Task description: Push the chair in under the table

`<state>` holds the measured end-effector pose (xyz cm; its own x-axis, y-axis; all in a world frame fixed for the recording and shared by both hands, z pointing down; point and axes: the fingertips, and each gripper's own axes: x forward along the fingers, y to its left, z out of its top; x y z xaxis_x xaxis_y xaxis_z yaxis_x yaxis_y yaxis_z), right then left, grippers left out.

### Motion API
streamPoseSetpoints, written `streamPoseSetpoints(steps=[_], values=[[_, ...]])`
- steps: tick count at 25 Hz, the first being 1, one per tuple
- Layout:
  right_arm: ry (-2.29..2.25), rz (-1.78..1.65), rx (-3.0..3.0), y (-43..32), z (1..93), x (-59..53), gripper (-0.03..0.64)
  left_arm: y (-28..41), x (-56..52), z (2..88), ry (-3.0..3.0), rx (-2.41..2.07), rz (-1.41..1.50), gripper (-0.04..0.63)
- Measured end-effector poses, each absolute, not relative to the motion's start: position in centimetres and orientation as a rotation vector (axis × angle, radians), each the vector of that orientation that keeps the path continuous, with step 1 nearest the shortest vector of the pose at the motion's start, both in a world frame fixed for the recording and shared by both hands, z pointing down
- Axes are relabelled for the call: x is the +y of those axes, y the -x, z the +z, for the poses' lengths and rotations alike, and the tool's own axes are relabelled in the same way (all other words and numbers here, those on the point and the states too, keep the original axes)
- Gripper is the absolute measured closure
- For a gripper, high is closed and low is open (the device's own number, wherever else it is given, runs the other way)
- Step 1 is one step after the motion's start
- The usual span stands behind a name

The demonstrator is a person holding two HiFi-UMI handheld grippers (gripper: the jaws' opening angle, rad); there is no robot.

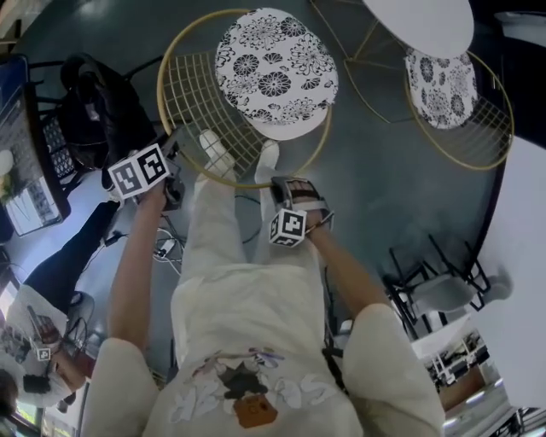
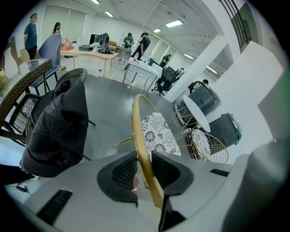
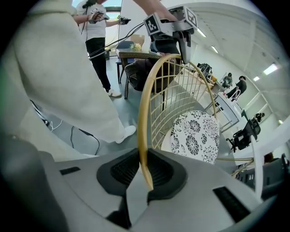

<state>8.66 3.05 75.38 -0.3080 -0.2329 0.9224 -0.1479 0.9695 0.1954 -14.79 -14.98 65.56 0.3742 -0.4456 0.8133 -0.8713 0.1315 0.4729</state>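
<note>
The gold wire chair [image 1: 186, 94] with the round black-and-white floral cushion [image 1: 275, 72] is standing on the grey floor [image 1: 375, 188], well short of the round white table [image 1: 422, 21] and not yet under it. The left gripper [image 2: 144, 165] is clamping the chair's thin gold back rim between narrowly set pads. The right gripper [image 3: 144, 170] is pinching the same rim further along. Pushing from so high up is probably risking a forward tip if a leg drags. Uneven hands could be twisting the rim out of the pads. A skewed path could be driving the chair into the second matching chair [image 1: 465, 119] beside the table.
</note>
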Motion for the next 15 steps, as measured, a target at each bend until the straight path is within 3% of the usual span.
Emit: streamPoseSetpoints(steps=[15], values=[[-0.35,-0.108,-1.909,-9.28,75.06,3.09,0.555,14.07,-15.11,64.9,-1.502,-1.29,0.446,0.494]])
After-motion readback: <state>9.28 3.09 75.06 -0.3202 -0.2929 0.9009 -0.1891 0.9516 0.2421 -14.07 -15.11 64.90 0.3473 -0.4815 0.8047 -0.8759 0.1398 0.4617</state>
